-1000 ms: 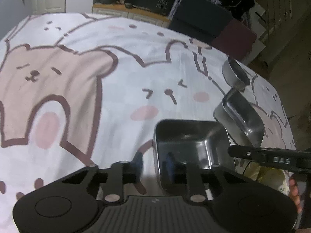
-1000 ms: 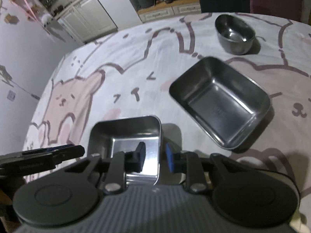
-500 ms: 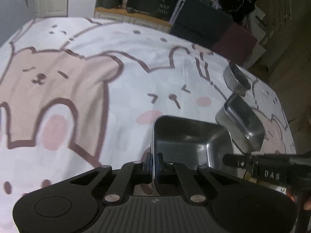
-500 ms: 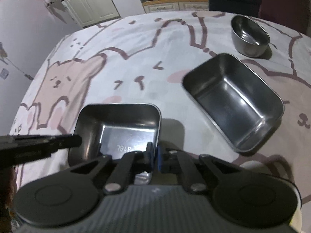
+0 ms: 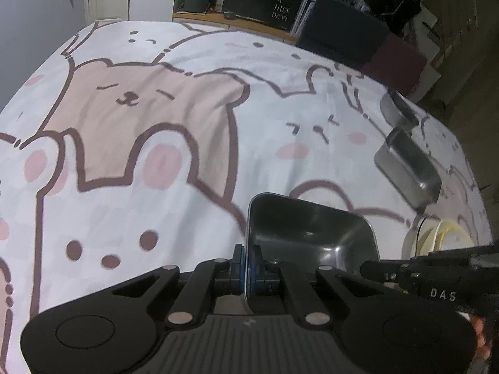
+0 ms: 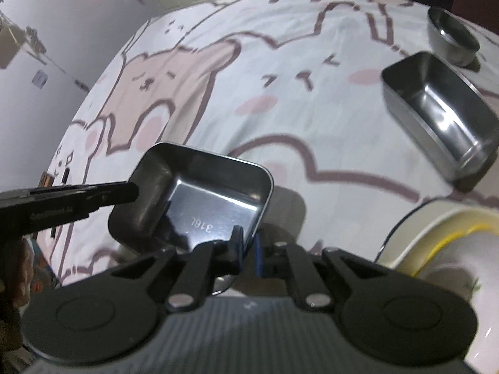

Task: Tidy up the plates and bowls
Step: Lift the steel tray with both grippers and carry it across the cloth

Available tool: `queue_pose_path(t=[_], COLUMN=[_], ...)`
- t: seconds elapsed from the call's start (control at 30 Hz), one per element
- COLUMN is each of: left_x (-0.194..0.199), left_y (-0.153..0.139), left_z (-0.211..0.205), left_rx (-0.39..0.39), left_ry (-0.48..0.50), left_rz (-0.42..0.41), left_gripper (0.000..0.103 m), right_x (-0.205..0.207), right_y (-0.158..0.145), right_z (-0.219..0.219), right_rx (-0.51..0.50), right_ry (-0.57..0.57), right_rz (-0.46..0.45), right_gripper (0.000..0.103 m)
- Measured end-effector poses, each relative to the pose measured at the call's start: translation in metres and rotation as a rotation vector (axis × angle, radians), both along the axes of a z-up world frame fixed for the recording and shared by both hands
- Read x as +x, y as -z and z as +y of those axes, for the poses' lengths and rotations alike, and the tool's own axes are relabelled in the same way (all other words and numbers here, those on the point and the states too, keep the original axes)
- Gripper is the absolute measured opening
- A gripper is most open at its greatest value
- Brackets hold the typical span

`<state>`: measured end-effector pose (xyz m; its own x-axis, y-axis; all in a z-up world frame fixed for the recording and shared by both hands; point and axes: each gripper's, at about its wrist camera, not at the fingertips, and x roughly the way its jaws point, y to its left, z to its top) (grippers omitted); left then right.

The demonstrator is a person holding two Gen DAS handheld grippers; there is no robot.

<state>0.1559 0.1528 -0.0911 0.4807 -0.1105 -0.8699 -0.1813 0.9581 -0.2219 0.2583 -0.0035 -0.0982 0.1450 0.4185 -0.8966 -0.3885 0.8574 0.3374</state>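
A small square steel tray (image 5: 312, 233) (image 6: 202, 193) is held between both grippers, near the table's front edge. My left gripper (image 5: 248, 261) is shut on the tray's left wall, and its black finger (image 6: 131, 190) shows at the left of the right wrist view. My right gripper (image 6: 248, 249) pinches the tray's right wall; its jaws are easing open slightly, with the wall still between the blue pads. Its finger (image 5: 368, 269) reaches in from the right. A larger steel tray (image 5: 408, 168) (image 6: 446, 115) and a round steel bowl (image 5: 399, 109) (image 6: 452, 40) stand further right.
White and yellow plates (image 5: 443, 237) (image 6: 452, 233) are stacked at the near right, close to the small tray. A bear-print cloth (image 5: 156, 124) covers the table. Dark chairs and cluttered shelves stand beyond the far edge.
Both grippers have shut on opposite walls of the small tray. They have moved left with it, away from the larger tray and the bowl.
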Motion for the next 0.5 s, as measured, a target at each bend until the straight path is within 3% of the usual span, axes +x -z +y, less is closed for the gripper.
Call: queue_pose_path(t=[0.5], left_x=[-0.013], left_y=[0.012], left_z=[0.001], left_rx=[0.05], left_ry=[0.023], left_rz=[0.044], left_gripper=[0.003], right_x=[-0.022], right_y=[0.006], right_z=[0.017], right_rx=[-0.038], right_ry=[-0.018], right_rz=[0.016], right_gripper=[0.01])
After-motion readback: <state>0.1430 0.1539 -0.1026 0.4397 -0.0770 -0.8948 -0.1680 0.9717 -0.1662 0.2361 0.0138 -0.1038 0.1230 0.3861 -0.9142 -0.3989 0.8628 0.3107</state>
